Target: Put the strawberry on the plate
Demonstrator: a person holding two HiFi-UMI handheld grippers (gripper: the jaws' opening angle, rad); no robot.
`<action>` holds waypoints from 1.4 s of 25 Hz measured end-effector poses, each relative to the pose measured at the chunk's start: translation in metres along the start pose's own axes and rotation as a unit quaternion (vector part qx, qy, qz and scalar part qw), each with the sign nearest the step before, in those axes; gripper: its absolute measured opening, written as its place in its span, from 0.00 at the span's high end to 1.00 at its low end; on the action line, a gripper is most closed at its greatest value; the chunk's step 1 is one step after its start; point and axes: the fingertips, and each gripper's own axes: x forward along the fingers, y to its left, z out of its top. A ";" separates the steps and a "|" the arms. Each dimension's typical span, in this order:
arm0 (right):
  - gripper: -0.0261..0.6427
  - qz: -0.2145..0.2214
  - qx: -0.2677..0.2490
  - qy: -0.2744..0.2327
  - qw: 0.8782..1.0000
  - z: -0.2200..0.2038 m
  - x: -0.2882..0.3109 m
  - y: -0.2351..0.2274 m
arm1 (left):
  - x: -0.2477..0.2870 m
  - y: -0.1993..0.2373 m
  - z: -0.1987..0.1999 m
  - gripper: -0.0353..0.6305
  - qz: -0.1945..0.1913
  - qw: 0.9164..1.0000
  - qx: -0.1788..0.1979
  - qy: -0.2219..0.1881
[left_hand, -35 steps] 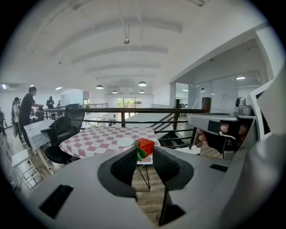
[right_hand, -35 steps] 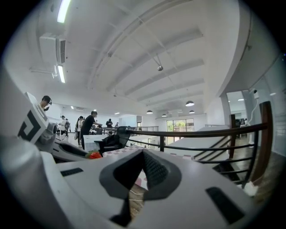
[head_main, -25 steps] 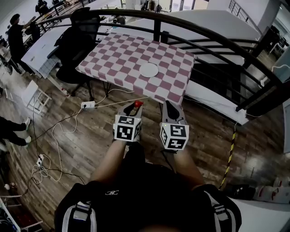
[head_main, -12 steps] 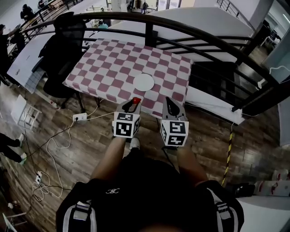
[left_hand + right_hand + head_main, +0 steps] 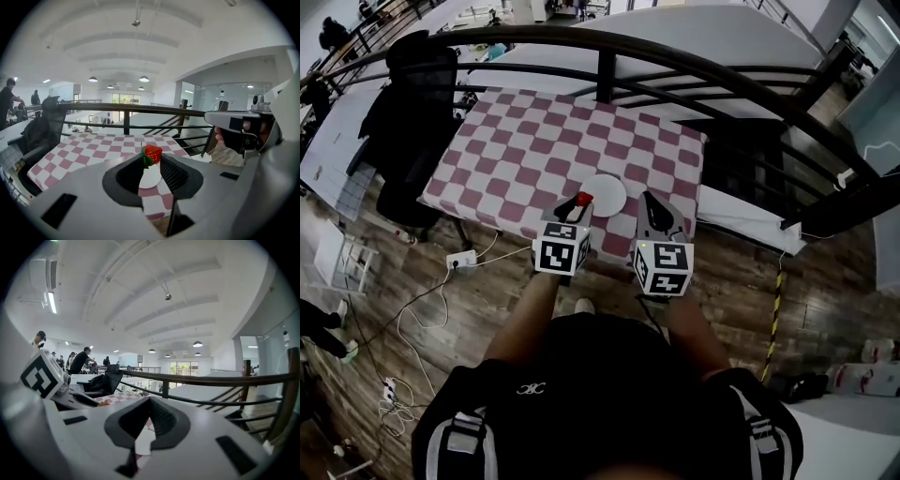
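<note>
A red strawberry (image 5: 583, 199) with green leaves is pinched between the tips of my left gripper (image 5: 579, 206), which is shut on it. In the left gripper view the strawberry (image 5: 152, 153) sits high between the dark pads, with the white plate (image 5: 150, 179) showing below it. The plate (image 5: 609, 191) lies on the pink-and-white checkered table (image 5: 534, 150) near its front edge, just beyond and right of the strawberry. My right gripper (image 5: 650, 201) hangs beside the plate's right side, its jaws shut and empty, tips meeting in the right gripper view (image 5: 150, 400).
A dark curved railing (image 5: 600, 42) runs behind the table. A black office chair (image 5: 408, 112) stands at the table's left. Cables and a power strip (image 5: 457, 258) lie on the wooden floor below the front edge. People stand far off at the upper left.
The table and plate have come nearer as the person walked forward. Both grippers now reach over the table's front edge, the strawberry still held in the left one.
</note>
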 end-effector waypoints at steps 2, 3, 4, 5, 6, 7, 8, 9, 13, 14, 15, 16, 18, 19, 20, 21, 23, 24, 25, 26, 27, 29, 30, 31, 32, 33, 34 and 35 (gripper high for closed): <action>0.95 -0.010 0.004 0.004 1.000 -0.001 0.019 -0.004 | 0.018 0.012 0.002 0.78 -0.010 1.000 0.001 0.008; 0.95 -0.014 0.006 0.007 1.000 -0.002 0.026 -0.006 | 0.026 0.016 0.002 0.78 -0.016 1.000 0.001 0.013; 0.95 -0.018 0.009 0.010 1.000 -0.004 0.033 -0.008 | 0.034 0.020 0.001 0.78 -0.022 1.000 0.000 0.018; 0.95 -0.021 0.012 0.014 1.000 -0.007 0.039 -0.010 | 0.042 0.023 0.001 0.78 -0.027 0.999 -0.001 0.023; 0.95 -0.025 0.015 0.018 0.999 -0.010 0.044 -0.013 | 0.049 0.025 0.001 0.78 -0.032 0.999 -0.001 0.027; 0.95 -0.028 0.016 0.023 0.999 -0.012 0.048 -0.015 | 0.056 0.026 0.000 0.78 -0.037 0.999 -0.001 0.031; 0.95 -0.031 0.018 0.028 0.999 -0.015 0.052 -0.018 | 0.063 0.026 0.000 0.78 -0.042 0.998 0.000 0.035; 0.95 -0.035 0.020 0.033 0.999 -0.018 0.055 -0.022 | 0.069 0.026 -0.001 0.78 -0.046 0.998 0.001 0.040; 0.95 -0.040 0.028 0.053 0.997 -0.032 0.069 -0.038 | 0.095 0.026 -0.010 0.78 -0.050 0.997 0.003 0.057; 0.95 -0.038 0.029 0.058 0.997 -0.037 0.073 -0.042 | 0.101 0.026 -0.014 0.78 -0.051 0.997 0.001 0.062; 0.95 -0.035 0.030 0.063 0.997 -0.040 0.077 -0.045 | 0.107 0.026 -0.018 0.78 -0.050 0.996 0.001 0.068; 0.95 -0.032 0.031 0.067 0.997 -0.044 0.081 -0.047 | 0.113 0.027 -0.022 0.78 -0.049 0.996 0.002 0.073; 0.95 -0.021 0.031 0.075 0.997 -0.048 0.091 -0.051 | 0.126 0.028 -0.030 0.78 -0.043 0.995 0.003 0.087; 0.95 -0.014 0.031 0.078 0.996 -0.051 0.096 -0.052 | 0.134 0.029 -0.034 0.78 -0.040 0.995 0.004 0.095; 0.95 -0.007 0.032 0.083 0.996 -0.054 0.101 -0.053 | 0.141 0.029 -0.038 0.78 -0.036 0.994 0.006 0.103; 0.95 0.000 0.033 0.089 0.996 -0.058 0.106 -0.054 | 0.150 0.030 -0.042 0.78 -0.033 0.993 0.009 0.110; 0.95 0.014 0.032 0.100 0.994 -0.067 0.114 -0.054 | 0.168 0.030 -0.049 0.78 -0.029 0.992 0.016 0.121; 0.95 0.021 0.031 0.105 0.994 -0.072 0.117 -0.055 | 0.175 0.029 -0.053 0.78 -0.028 0.991 0.016 0.128; 0.95 0.027 0.030 0.111 0.993 -0.076 0.119 -0.055 | 0.182 0.027 -0.059 0.78 -0.027 0.990 0.014 0.137; 0.95 0.034 0.029 0.116 0.992 -0.081 0.120 -0.056 | 0.188 0.026 -0.065 0.78 -0.025 0.989 0.011 0.147; 0.95 0.039 0.028 0.120 0.992 -0.085 0.121 -0.057 | 0.194 0.026 -0.072 0.78 -0.022 0.987 0.010 0.157; 0.95 0.047 0.025 0.126 0.991 -0.090 0.124 -0.061 | 0.205 0.027 -0.084 0.78 -0.015 0.984 0.007 0.177; 0.95 0.049 0.024 0.128 0.990 -0.091 0.126 -0.064 | 0.210 0.028 -0.089 0.78 -0.012 0.982 0.005 0.186; 0.95 0.051 0.023 0.129 0.990 -0.092 0.128 -0.067 | 0.214 0.029 -0.094 0.78 -0.009 0.981 0.003 0.194; 0.95 0.052 0.022 0.131 0.990 -0.093 0.129 -0.071 | 0.218 0.029 -0.100 0.78 -0.006 0.979 0.002 0.202; 0.95 0.054 0.022 0.132 0.990 -0.093 0.131 -0.074 | 0.221 0.029 -0.105 0.78 -0.003 0.977 0.002 0.211; 0.95 0.055 0.021 0.133 0.989 -0.093 0.132 -0.077 | 0.223 0.030 -0.111 0.78 0.000 0.976 0.002 0.220; 0.95 0.056 0.021 0.134 0.989 -0.094 0.134 -0.080 | 0.226 0.031 -0.116 0.78 0.002 0.974 0.002 0.227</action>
